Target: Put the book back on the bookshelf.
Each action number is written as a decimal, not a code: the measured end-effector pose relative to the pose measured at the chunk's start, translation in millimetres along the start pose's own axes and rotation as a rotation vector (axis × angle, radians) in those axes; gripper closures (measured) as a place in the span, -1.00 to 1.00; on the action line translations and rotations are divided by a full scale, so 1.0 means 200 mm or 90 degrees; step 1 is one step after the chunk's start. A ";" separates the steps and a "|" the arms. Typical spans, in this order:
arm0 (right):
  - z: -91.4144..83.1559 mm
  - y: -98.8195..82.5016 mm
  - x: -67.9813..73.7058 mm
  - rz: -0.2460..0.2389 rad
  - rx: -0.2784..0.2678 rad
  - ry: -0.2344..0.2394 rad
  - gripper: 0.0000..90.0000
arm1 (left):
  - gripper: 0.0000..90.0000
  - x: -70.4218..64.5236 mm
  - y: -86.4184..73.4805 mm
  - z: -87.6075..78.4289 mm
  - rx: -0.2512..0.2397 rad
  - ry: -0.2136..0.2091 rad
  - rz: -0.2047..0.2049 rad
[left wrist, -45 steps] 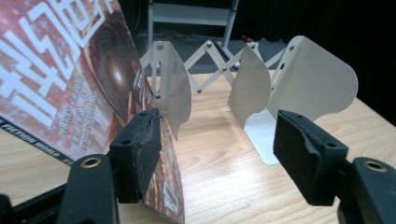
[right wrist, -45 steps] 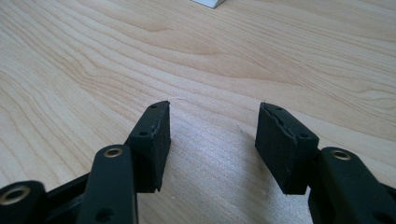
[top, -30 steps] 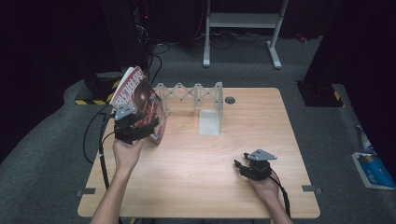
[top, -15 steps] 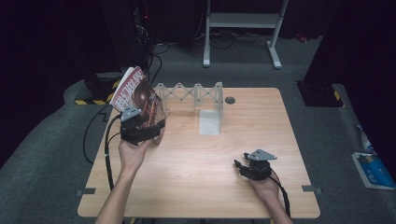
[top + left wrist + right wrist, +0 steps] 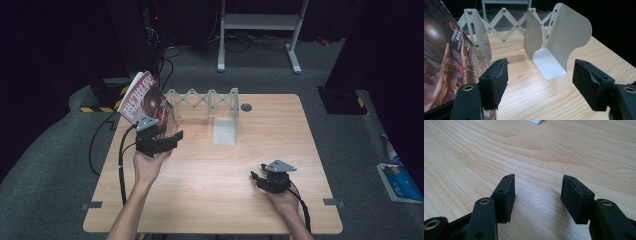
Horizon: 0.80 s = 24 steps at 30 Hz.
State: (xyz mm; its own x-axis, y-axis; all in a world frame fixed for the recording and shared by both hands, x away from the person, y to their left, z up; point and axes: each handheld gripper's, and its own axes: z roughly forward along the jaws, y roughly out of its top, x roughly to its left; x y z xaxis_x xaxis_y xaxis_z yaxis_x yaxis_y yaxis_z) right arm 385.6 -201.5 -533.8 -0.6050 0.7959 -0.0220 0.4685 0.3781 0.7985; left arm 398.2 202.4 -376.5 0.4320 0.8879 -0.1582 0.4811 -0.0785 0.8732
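Observation:
A book with a dark red cover [image 5: 145,97] [image 5: 446,62] stands tilted at the left end of a white expanding book rack [image 5: 205,100] [image 5: 506,22] at the back of the wooden table [image 5: 210,200]. The rack's right end is a white L-shaped plate [image 5: 224,131] [image 5: 564,37]. My left gripper [image 5: 165,132] [image 5: 540,75] is open just in front of the book, with nothing between its pads. The book lies outside its left jaw. Near the front right of the table my right gripper [image 5: 257,177] [image 5: 537,192] rests open over bare wood.
A small black round grommet [image 5: 245,107] sits in the table right of the rack. The left gripper's cable [image 5: 120,160] hangs off the table's left edge. A white metal stand [image 5: 260,22] is on the floor behind, and a blue booklet [image 5: 400,182] on the floor at right.
My left gripper has drawn back slightly from the book, toward the person and to the right. The book stays leaning at the rack's left end. The right gripper has not moved.

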 end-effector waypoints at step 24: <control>0.00 0.00 0.00 -0.003 -0.001 0.000 0.00 | -0.41 -0.04 -0.05 0.04 0.009 -0.019 -0.003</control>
State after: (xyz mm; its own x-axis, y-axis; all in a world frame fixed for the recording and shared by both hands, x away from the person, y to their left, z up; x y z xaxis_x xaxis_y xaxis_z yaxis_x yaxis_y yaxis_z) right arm 385.7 -201.6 -533.9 -0.6067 0.7945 -0.0260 0.4642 0.3807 0.7997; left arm 396.2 192.6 -387.8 0.4516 0.8747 -0.1757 0.4937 -0.0810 0.8658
